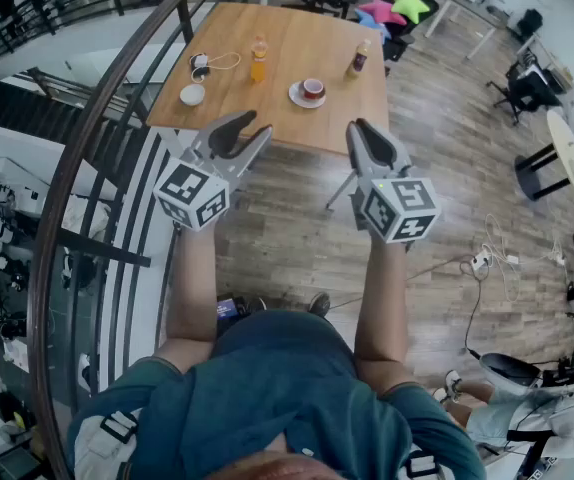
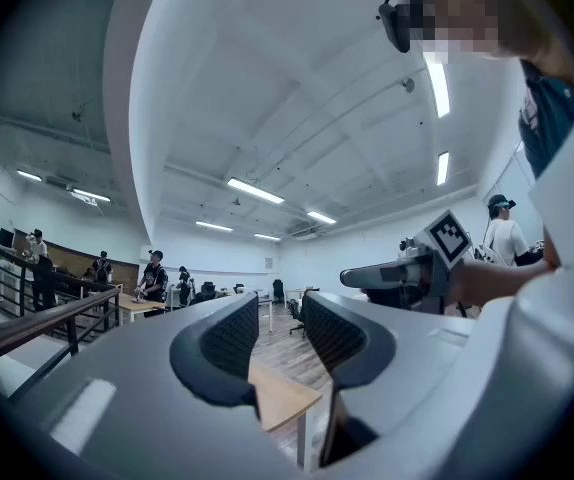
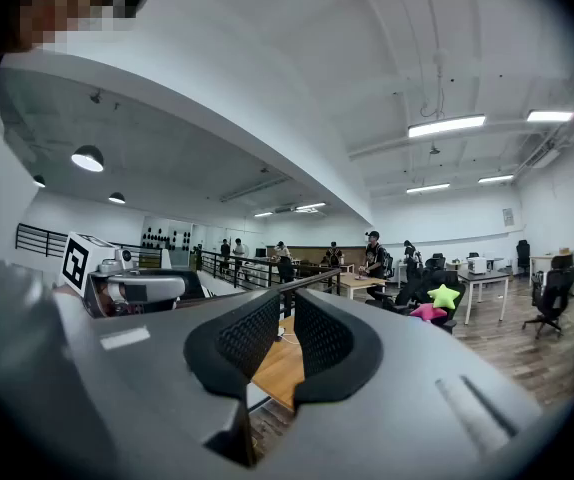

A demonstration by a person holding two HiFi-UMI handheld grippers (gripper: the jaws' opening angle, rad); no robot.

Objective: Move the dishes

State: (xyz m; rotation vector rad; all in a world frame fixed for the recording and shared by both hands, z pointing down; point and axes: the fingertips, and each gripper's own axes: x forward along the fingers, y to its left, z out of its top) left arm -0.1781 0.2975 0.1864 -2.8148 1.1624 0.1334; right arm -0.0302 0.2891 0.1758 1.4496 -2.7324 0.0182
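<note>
Left gripper (image 1: 255, 128): jaws together, empty
Right gripper (image 1: 359, 128): jaws together, empty
Cup and saucer (image 1: 312, 90): ahead on table (image 1: 267, 118), well clear of both
Progress: likely not started; all moves left

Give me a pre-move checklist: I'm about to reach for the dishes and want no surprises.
1. Left tool empty: ok, shut on nothing.
2. Right tool empty: ok, shut on nothing.
3. Jaws open for a grasp: not ok.
4. Red cup upright on its white saucer, on the brown wooden table: ok.
5. Small white round dish clear of the white cable: cannot tell, they lie close.
6. Tools at the dishes: not ok, both seem short of the table.
</note>
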